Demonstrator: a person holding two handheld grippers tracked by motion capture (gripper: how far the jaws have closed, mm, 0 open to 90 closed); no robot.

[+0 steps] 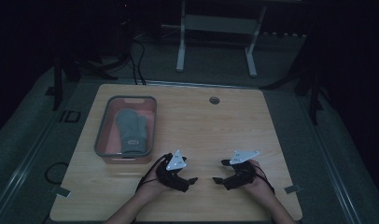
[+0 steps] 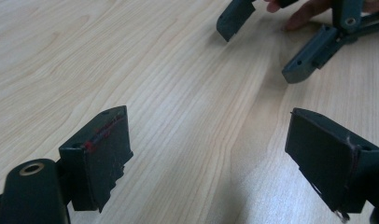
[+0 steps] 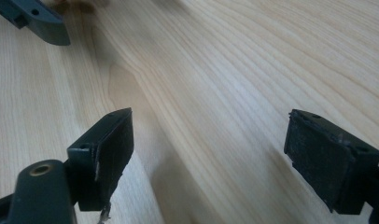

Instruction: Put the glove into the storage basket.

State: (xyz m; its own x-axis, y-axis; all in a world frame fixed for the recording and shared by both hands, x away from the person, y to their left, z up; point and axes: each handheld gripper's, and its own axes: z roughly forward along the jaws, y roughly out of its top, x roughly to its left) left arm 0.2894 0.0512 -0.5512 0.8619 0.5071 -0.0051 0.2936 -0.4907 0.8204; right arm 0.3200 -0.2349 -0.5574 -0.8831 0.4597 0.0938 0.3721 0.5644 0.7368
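Observation:
A grey mitten [image 1: 130, 129] lies flat in a grey-rimmed tray [image 1: 101, 135] on the left half of the wooden table [image 1: 215, 126]. Near the front edge, a person's hands hold both grippers low over bare wood, facing each other. My left gripper [image 1: 191, 171] [image 2: 211, 149] is open, nothing between its pads. My right gripper [image 1: 220, 171] [image 3: 208, 144] is open too, its jaws wide apart over the wood. The left gripper view also shows the right gripper [image 2: 260, 51] ahead with a hand behind it. One jaw of the left gripper [image 3: 43, 23] appears in the right gripper view.
A round cable hole [image 1: 214, 100] sits near the table's far edge. Beyond the table stands a white desk frame [image 1: 180, 51] on the dark floor, with cables [image 1: 138, 65] trailing at the back left. Tape patches [image 1: 292, 189] mark the front corners.

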